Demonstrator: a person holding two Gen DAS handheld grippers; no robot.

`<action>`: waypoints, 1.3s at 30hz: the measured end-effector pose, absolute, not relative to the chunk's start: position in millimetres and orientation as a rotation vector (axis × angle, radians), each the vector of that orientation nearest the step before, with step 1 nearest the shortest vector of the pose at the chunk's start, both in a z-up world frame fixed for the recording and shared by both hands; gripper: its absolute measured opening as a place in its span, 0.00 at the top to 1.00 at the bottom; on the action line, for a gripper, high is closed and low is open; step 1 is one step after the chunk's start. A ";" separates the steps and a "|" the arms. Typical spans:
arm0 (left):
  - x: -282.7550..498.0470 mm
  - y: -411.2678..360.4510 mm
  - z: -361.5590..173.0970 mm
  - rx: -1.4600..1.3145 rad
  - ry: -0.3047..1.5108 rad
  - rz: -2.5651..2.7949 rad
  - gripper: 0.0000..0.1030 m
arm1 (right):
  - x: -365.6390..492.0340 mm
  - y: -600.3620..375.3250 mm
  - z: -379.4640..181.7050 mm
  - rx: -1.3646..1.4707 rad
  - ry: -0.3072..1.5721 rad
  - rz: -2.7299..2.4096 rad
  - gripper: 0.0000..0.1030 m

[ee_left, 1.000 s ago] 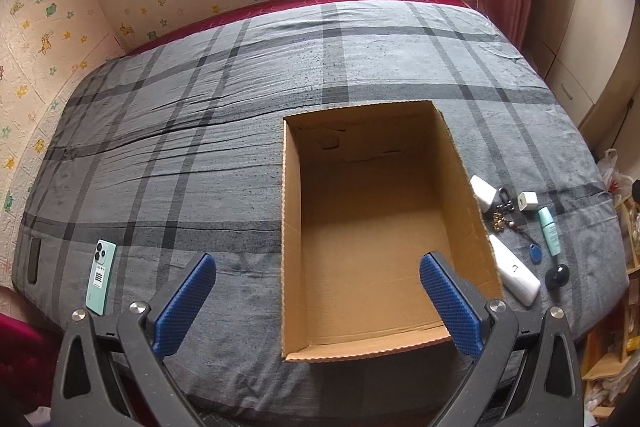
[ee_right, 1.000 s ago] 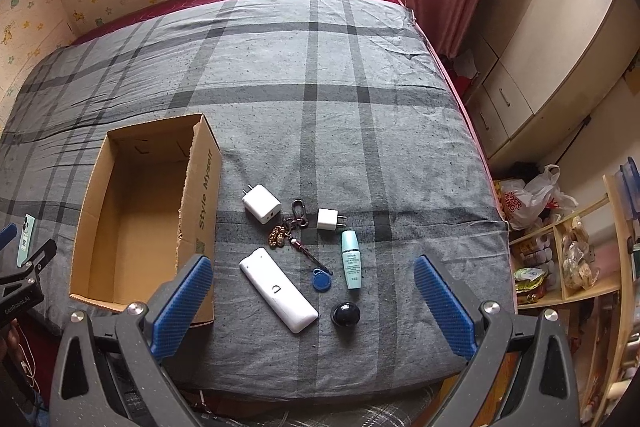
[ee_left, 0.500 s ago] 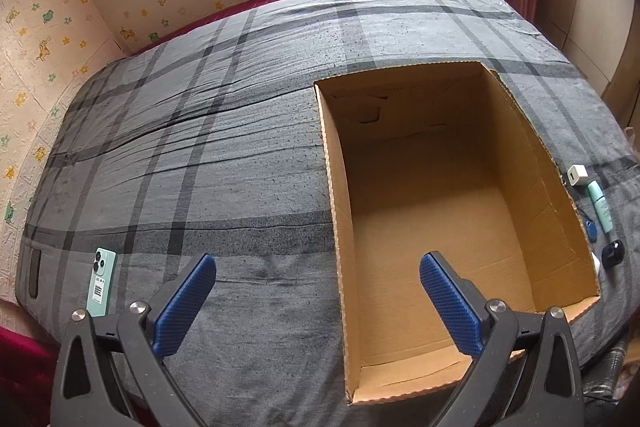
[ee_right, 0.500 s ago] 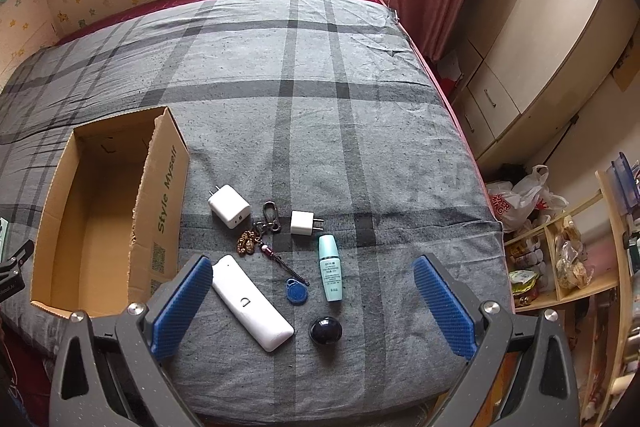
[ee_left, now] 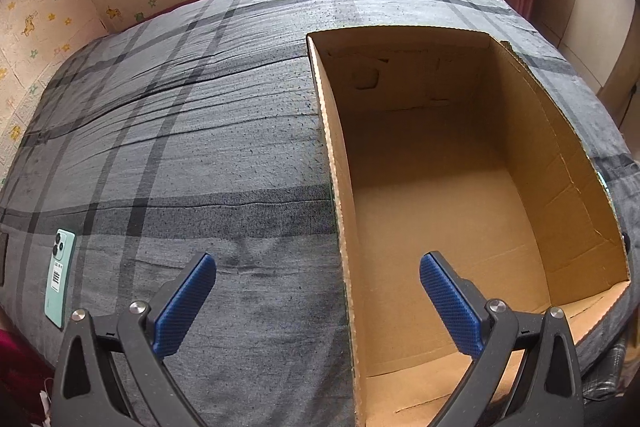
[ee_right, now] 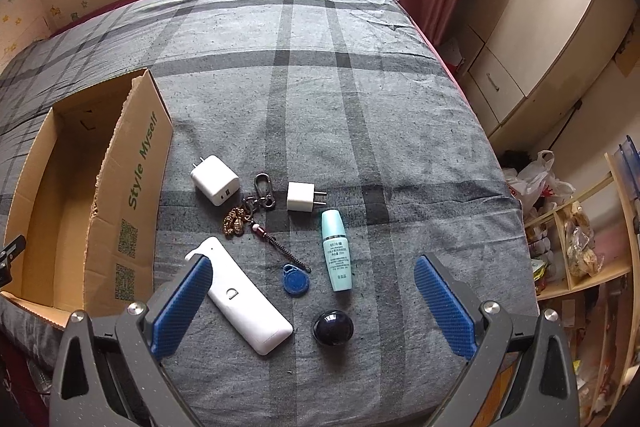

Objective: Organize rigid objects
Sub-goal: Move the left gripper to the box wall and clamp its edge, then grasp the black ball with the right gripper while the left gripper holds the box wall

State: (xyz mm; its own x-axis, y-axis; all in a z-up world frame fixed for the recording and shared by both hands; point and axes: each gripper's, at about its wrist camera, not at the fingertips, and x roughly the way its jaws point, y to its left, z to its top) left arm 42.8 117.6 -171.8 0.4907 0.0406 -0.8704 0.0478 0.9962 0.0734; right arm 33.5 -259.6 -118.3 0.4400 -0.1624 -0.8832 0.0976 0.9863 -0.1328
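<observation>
An empty open cardboard box (ee_left: 460,211) lies on the grey plaid bed; it also shows at the left of the right wrist view (ee_right: 60,195). My left gripper (ee_left: 318,273) is open and empty over the box's near left wall. A green phone (ee_left: 59,277) lies at the bed's left edge. My right gripper (ee_right: 312,277) is open and empty above a white remote (ee_right: 244,301), a blue key fob (ee_right: 296,281), a teal bottle (ee_right: 336,251), a dark round object (ee_right: 333,327), two white chargers (ee_right: 214,179) (ee_right: 302,197) and a keychain (ee_right: 250,211).
The bed (ee_right: 320,75) ends close below both grippers. Cupboards (ee_right: 540,35) and a shelf with bags (ee_right: 576,243) stand to the right of the bed. A window and curtain are at the far end.
My left gripper has moved left and closer to the bed, so the box now fills the right side. My right gripper has come nearer to the small objects. Both stay open.
</observation>
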 end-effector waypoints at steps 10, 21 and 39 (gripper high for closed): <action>42.7 122.3 -184.4 0.066 1.066 0.014 0.46 | 24.7 -271.1 -144.9 -0.036 1.111 -0.211 0.01; 44.9 108.5 -194.2 0.041 1.077 -0.039 0.89 | 20.0 -284.3 -153.3 0.006 1.126 -0.234 0.01; 43.5 103.0 -200.9 0.059 1.079 -0.018 0.89 | 14.1 -302.3 -181.5 0.011 1.203 -0.264 0.01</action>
